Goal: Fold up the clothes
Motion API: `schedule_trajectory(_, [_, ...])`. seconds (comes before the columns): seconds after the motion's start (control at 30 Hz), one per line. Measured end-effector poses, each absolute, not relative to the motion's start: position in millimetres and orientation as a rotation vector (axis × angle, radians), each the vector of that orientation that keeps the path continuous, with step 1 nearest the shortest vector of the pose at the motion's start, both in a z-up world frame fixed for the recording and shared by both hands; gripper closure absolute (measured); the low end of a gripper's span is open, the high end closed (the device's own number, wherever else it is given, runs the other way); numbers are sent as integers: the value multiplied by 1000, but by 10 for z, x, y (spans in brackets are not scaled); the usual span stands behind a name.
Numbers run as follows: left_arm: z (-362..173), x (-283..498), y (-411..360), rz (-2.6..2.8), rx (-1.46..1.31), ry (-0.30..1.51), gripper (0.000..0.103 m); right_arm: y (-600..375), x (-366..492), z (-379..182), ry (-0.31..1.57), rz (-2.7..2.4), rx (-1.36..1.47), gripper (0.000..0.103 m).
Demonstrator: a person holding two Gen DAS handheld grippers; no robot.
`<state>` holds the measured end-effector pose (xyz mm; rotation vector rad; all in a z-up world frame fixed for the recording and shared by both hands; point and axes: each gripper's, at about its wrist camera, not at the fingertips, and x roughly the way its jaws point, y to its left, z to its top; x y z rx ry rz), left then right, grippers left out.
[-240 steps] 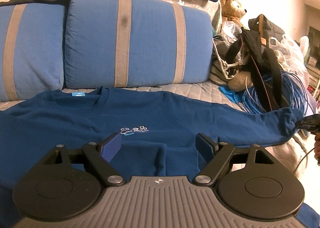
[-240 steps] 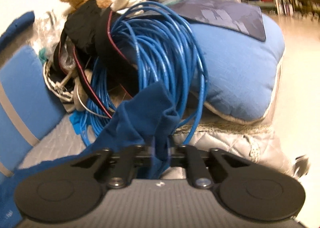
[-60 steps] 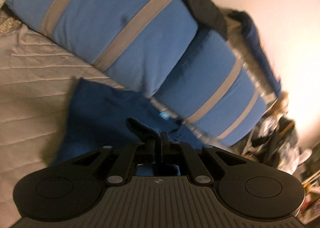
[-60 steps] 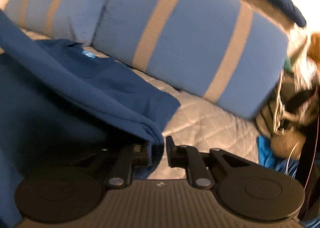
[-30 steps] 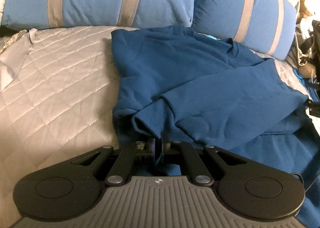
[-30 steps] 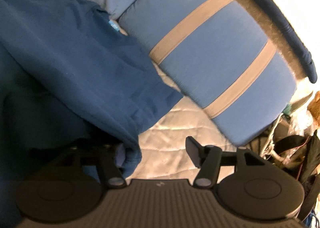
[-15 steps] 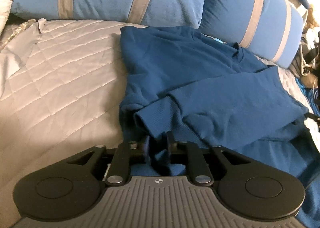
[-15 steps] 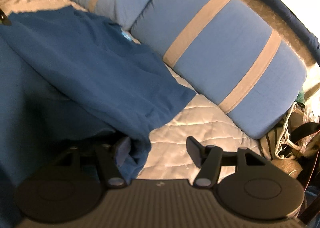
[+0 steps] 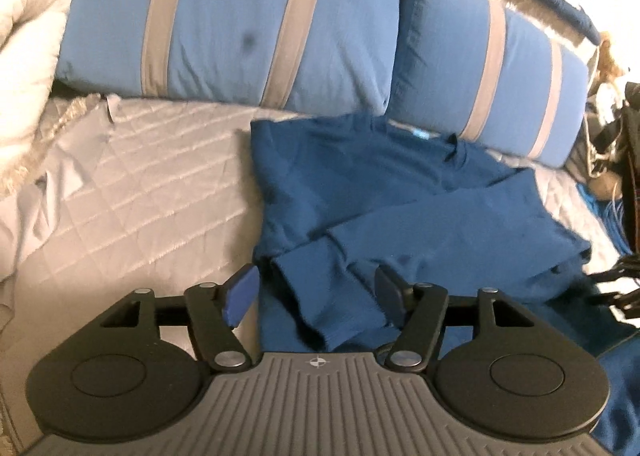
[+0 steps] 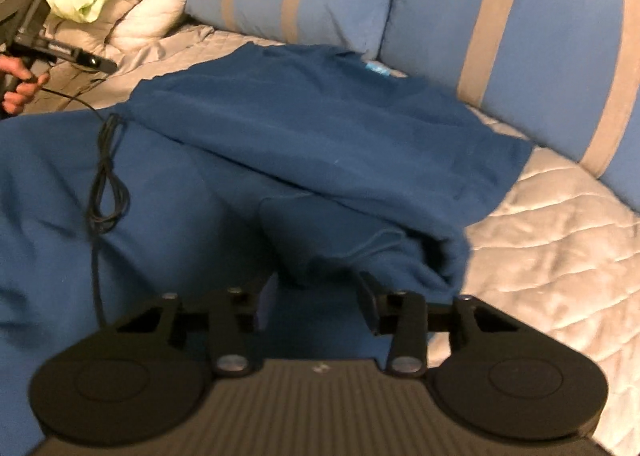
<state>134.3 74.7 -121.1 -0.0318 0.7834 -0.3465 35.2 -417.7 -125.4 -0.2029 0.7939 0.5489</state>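
Note:
A dark blue sweatshirt [image 9: 360, 184] lies on the quilted bed with both sleeves folded in across its body. My left gripper [image 9: 316, 296] is open; the ribbed sleeve cuff [image 9: 332, 316] lies loose between its fingers. In the right wrist view the sweatshirt [image 10: 320, 128] fills the middle, with a folded sleeve end [image 10: 372, 252] just ahead of my right gripper [image 10: 318, 296], which is open and empty. The left gripper [image 10: 52, 44] shows at the far left of that view, held in a hand.
Two blue pillows with grey stripes [image 9: 248, 28] line the back of the bed. Grey quilted bedding [image 9: 120, 192] spreads left of the sweatshirt. A black cable [image 10: 104, 176] trails over the blue cloth. Bags and a blue cable coil [image 9: 612, 192] crowd the right edge.
My left gripper has opened and let go of the sleeve cuff, which now lies on the sweatshirt. My right gripper stays open and has swung left over the folded sleeve.

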Motion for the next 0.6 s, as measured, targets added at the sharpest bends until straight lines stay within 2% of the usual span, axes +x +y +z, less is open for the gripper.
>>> schedule_trajectory(0.07, [-1161,1324,725,-347,-31,774,38,-4126,408,-1307,798,561,-173,54])
schedule_trajectory(0.1, [-1148,1315,718,-347,-29,773,38,-4107,427,-1324,799,565,-163,63])
schedule_trajectory(0.13, [-1139,1306,714,-347,-26,772,38,-4108,420,-1312,795,564,-167,83])
schedule_trajectory(0.2, [-1122,1288,706,-346,-21,771,38,-4109,404,-1289,788,562,-175,95])
schedule_trajectory(0.6, [-1083,1246,763,-335,-24,766,37,-4193,289,-1178,767,553,-211,100])
